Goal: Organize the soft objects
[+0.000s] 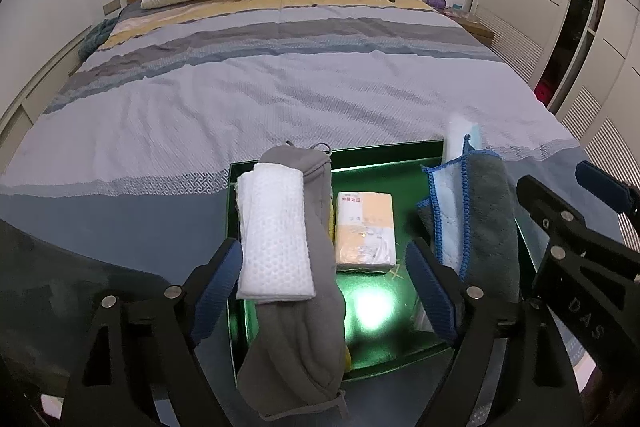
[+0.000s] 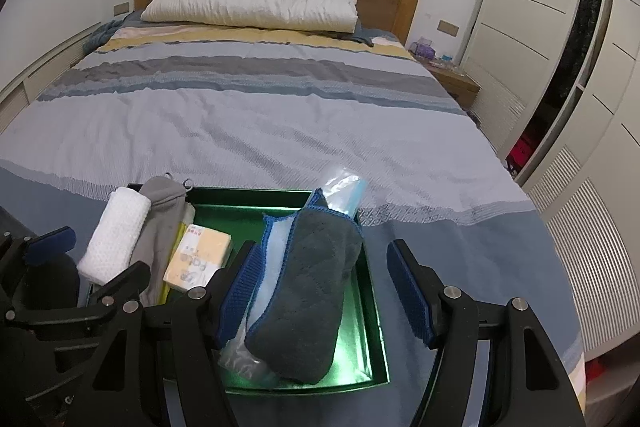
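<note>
Both grippers are hovering over a green tray (image 1: 280, 169) that is lying at the foot of the bed (image 1: 280, 79), toward six o'clock in both wrist views. The left gripper (image 1: 324, 283) is standing with its jaws spread wide and gripping nothing, although a rolled white cloth (image 1: 274, 239) and a grey fabric piece (image 1: 304, 315) are showing between its blue pads (image 1: 216, 291) without visible pressure from either side. The right gripper (image 2: 326, 291) is likewise standing released, its pads apart on either side of a dark grey towel with blue stitched edging (image 2: 316, 291), and neither pad appears to be pressing it. That towel is leaning in the tray's three o'clock part, over a clear plastic packet (image 2: 344, 191) that is poking out toward twelve. A yellow and white tissue pack (image 1: 364, 231) is lying flat near the tray's middle. These things are probably behaving as light, limp loads: the cloths are likely sagging and unrolling if pinched at a corner, so taking the roll across its middle is looking wiser. The towel is thick and compressible, so a grip across its folded body should hold. The plastic packet is likely slick and crinkly, calling for a firmer pinch. The tissue pack is squashy but keeps its block shape; its long sides are offering the surest purchase.
</note>
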`<state>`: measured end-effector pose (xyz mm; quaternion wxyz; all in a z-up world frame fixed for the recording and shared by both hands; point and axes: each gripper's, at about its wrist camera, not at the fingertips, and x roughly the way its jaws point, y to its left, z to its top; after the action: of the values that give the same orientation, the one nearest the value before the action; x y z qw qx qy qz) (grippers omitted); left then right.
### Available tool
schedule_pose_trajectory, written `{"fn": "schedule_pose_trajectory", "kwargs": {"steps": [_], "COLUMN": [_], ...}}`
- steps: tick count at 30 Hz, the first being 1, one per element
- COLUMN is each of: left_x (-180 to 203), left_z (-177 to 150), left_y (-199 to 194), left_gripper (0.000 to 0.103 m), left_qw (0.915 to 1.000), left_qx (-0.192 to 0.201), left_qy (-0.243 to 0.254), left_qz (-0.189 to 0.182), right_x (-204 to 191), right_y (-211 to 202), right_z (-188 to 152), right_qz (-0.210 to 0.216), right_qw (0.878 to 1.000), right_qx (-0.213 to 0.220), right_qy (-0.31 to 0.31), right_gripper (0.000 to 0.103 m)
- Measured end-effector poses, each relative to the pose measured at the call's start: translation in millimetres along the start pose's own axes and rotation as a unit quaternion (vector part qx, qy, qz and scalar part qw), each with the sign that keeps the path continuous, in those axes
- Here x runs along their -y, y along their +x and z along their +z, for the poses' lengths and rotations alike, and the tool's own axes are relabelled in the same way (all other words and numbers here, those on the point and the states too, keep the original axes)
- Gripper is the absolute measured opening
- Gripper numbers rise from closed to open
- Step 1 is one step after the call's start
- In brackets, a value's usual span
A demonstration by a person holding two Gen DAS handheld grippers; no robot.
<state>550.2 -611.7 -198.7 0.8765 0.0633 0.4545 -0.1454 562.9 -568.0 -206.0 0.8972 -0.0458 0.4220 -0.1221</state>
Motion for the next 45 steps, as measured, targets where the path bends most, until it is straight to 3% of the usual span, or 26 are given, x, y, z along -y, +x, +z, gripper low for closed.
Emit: {"fn": "schedule_pose_trajectory", "kwargs": {"steps": [14, 29, 36, 41, 45], "left_x": [0.3, -4.3, -36.5, -68.8, -94.1], "left_z": [-15.2, -71.9, -118.2, -152.4, -174.0], "left_y": [-27.9, -86.7, -121.5, -142.6, -146.5], "left_gripper": [0.081, 0.081, 0.083, 0.088, 0.088], "left_qw": [0.9995, 0.9949, 0.9827, 0.9703, 0.9601], "left_qx": [0.031, 0.025, 0.075, 0.104, 0.105], "left_qy": [0.005, 0.02, 0.065, 0.083, 0.097], "left_qz": [-0.002, -0.096, -0.156, -0.202, -0.24], "right_x": [3.1, 1.1, -11.0, -46.4, -75.2], "right_y": [-17.5, -48.3, -93.1, -123.6, -141.0], "right_z": [0.2, -23.0, -72.9, -107.9, -133.1], "right_qz": [-0.006, -0.022, -0.066, -0.086, -0.1], "right_qw": [1.0, 0.999, 0.994, 0.987, 0.979], "right_qx": [0.013, 0.019, 0.048, 0.085, 0.113], "right_qy": [0.014, 0.03, 0.079, 0.106, 0.134], "right_gripper": [0.066, 0.067, 0.069, 0.075, 0.075]}}
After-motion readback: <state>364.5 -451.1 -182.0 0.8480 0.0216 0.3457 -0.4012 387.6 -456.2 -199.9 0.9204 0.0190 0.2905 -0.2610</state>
